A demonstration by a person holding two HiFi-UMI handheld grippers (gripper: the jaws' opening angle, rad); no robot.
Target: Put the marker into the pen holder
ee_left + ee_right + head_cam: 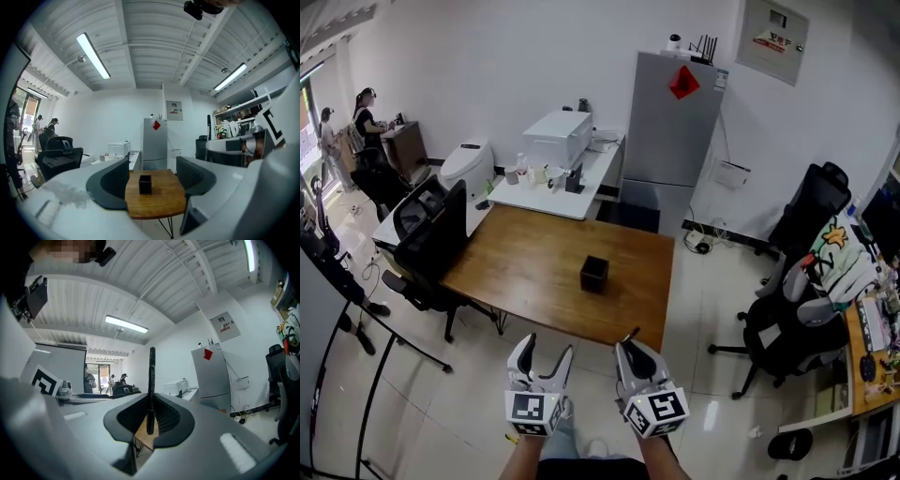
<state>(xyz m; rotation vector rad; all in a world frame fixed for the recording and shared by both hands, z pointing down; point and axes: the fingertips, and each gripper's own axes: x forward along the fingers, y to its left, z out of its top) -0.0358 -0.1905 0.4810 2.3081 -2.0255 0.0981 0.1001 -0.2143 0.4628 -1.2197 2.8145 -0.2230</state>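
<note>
- Right gripper (150, 417): jaws pressed together on a slim black marker with white lettering (151, 380). It is pinched near one end, so most of the barrel stands free beyond the pads.
- Left gripper (150, 174): jaws spread, with nothing between them. It is held beside the right one.
- Marker's place: in the right gripper, over the pale tiled floor (703, 319), short of the table's near edge.
- Pen holder: a small black square open-topped box (594, 274). It stands upright near the middle of the brown wooden table (525, 272), well apart from both grippers.
- Risk, pivot: with such a short pinch, the long free barrel could swing between the pads when the gripper tilts to aim.
- Risk, rim strike: the opening looks narrow. An off-centre tip could catch the rim and shove or topple the holder, which nothing steadies.
- Risk, early release: let go too high or at a slant, the marker may bounce out, roll across the table and drop to the floor.
</note>
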